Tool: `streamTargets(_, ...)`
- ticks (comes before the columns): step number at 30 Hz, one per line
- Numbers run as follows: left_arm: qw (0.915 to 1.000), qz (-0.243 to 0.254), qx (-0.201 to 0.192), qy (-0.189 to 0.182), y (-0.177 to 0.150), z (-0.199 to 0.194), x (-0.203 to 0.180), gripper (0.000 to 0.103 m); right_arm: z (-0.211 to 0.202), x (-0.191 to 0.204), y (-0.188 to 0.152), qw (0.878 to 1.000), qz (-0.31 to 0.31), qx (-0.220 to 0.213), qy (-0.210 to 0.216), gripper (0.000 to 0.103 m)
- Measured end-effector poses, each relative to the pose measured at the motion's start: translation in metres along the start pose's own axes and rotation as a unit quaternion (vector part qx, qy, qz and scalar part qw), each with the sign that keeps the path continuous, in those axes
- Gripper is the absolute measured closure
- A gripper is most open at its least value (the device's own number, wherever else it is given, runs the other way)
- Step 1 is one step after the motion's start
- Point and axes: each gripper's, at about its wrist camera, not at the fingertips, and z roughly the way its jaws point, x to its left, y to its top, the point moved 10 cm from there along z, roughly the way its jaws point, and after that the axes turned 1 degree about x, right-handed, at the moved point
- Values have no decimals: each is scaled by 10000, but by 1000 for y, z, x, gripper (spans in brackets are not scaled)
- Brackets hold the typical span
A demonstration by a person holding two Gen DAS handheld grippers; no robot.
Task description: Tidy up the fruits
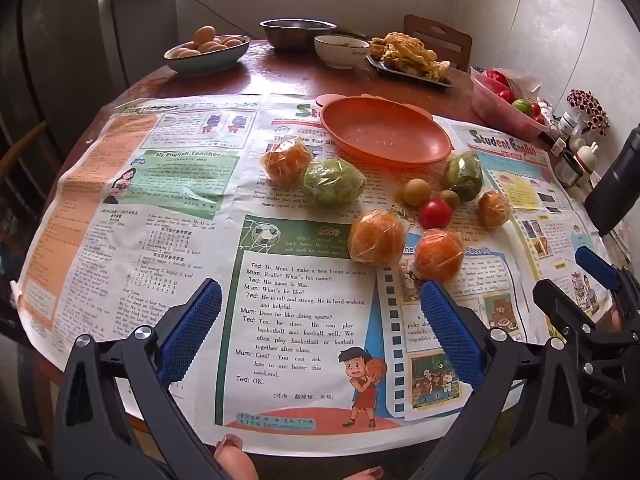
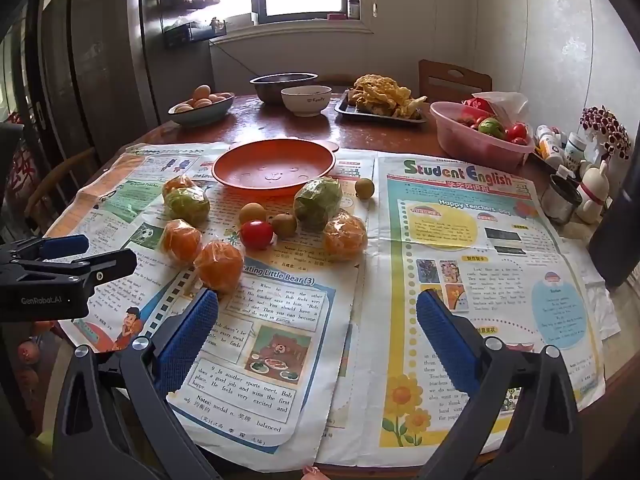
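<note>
- Left wrist view: left gripper (image 1: 320,320) gapes wide, holding nothing; wrapped oranges (image 1: 376,236) lie loose on the tabletop (image 1: 280,68) beside the bare orange plate (image 1: 384,132).
- Right gripper (image 2: 316,328) likewise spread and unladen; likely the start, so next comes closing on one fruit.

We see a round brown table (image 2: 280,128), near half covered by newspaper sheets (image 2: 460,240). On the bare wood at the far side: egg bowl (image 2: 202,110), steel bowl (image 2: 280,84), white bowl (image 2: 306,100), dark tray of fried food (image 2: 380,114), pink tub (image 2: 476,136). Small bottles (image 2: 560,148) and a rabbit figurine (image 2: 594,192) sit at the right edge.
</note>
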Motion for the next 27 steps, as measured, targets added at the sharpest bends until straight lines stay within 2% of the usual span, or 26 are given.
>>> streamTargets(3,9998,69,-97,128,1,-1,1,9,-1,0,-1,10000,22,19,25,4)
streamTargets(10,9998,-45,-97,160,-2,-2,-3,9,0,3,0,10000,19,13,50,4)
streamTargets(11,10000,45,-81,35,-1,-3,-6,9,0,3,1,10000,26,12,57,4)
streamTargets(27,10000,40,-62,-11,1,-2,-2,9,-1,4,1,10000,-12,-9,52,4)
